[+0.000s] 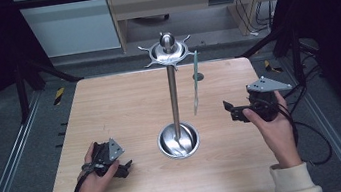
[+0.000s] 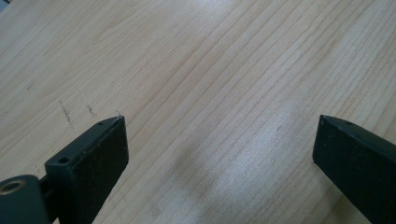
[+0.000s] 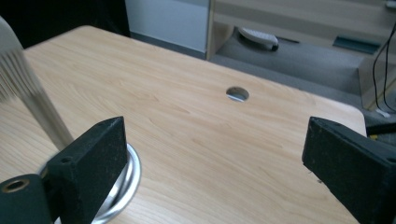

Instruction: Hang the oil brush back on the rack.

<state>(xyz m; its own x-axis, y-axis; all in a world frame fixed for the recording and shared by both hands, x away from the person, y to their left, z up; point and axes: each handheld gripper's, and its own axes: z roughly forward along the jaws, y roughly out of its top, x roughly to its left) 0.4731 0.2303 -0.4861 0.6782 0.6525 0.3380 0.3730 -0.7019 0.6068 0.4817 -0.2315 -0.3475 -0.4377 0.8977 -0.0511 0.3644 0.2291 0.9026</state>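
A steel stand rises from a round dish base (image 1: 179,142) at mid-table, its pole (image 1: 174,95) topped by a disc with hooks (image 1: 168,51). From one hook hangs a long thin pale utensil (image 1: 195,86), clear of the table. My left gripper (image 1: 124,167) rests low on the table at the front left, open, with bare wood between its jaws (image 2: 219,140). My right gripper (image 1: 230,110) is held up to the right of the stand, pointing left, open and empty (image 3: 215,154). The base rim (image 3: 130,175) shows behind its left jaw, with a blurred pale shaft (image 3: 32,95) above it.
The wooden table (image 1: 124,107) has a small round hole (image 1: 197,76) at the back right, also seen as the hole (image 3: 237,94) in the right gripper view. Metal rails run along both table sides. A cabinet and cables stand beyond the far edge.
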